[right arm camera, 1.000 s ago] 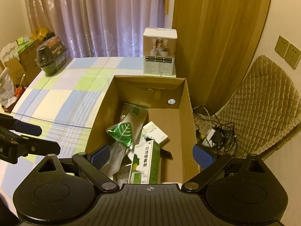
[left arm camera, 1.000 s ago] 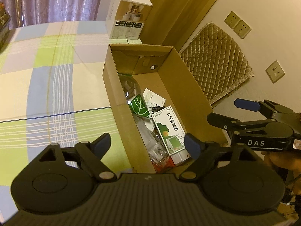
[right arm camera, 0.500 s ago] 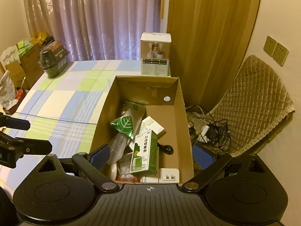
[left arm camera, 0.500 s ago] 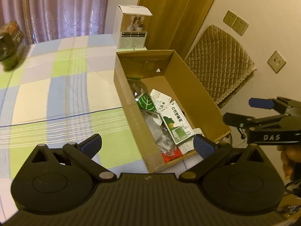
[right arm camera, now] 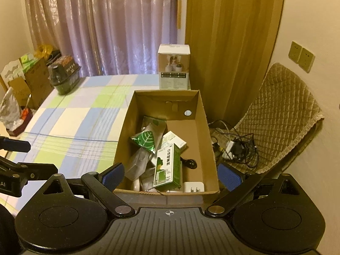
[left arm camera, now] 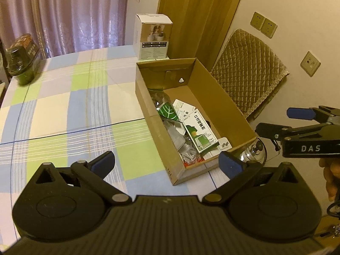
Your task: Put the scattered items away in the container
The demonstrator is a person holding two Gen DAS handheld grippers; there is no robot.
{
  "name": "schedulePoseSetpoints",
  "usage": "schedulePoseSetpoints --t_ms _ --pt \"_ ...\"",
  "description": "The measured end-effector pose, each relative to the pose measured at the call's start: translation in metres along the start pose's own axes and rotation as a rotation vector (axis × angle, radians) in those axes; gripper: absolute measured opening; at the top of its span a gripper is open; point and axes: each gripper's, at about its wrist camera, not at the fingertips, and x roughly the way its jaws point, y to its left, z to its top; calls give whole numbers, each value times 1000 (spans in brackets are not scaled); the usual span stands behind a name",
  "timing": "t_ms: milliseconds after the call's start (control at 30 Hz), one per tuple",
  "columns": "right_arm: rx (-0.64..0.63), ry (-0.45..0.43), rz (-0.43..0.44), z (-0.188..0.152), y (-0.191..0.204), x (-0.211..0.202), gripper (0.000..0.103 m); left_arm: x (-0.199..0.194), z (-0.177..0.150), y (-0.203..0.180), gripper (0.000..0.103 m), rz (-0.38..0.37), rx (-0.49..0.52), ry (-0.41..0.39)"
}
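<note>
A brown cardboard box (left arm camera: 221, 104) (right arm camera: 204, 131) stands at the right edge of the checked tablecloth (left arm camera: 63, 110). It holds a green and white medicine carton (left arm camera: 200, 135) (right arm camera: 167, 165), a green leaf packet (left arm camera: 167, 111) (right arm camera: 144, 139), a white box (right arm camera: 174, 139), clear bags and a white plug (right arm camera: 193, 187). My left gripper (left arm camera: 166, 162) is open and empty, in front of the box's near left corner. My right gripper (right arm camera: 170, 175) is open and empty, over the box's near end; it also shows in the left wrist view (left arm camera: 297, 123).
A white product box (left arm camera: 153, 36) (right arm camera: 173, 67) stands behind the cardboard box. A dark green container (left arm camera: 21, 61) (right arm camera: 63, 77) sits at the table's far left. A quilted chair (right arm camera: 280, 116) and tangled cables (right arm camera: 235, 146) lie right of the table. Bags and boxes (right arm camera: 23, 80) stand at far left.
Both grippers have drawn back and up from the cardboard box, so more of the table and room shows. Both stay open and empty. The box's contents have not moved.
</note>
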Motion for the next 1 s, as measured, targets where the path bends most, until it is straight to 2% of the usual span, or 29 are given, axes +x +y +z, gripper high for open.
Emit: schedulePoseSetpoints --t_ms 233,467,1000 --pt "45 -10 -15 -13 2 -19 99 -21 -10 -3 102 25 -3 -29" --pt "79 -17 -24 -32 7 -37 99 -35 -21 -3 102 15 -15 -34" --pt "83 -45 -47 -45 25 -79 99 -62 -40 3 102 -1 -80 -64"
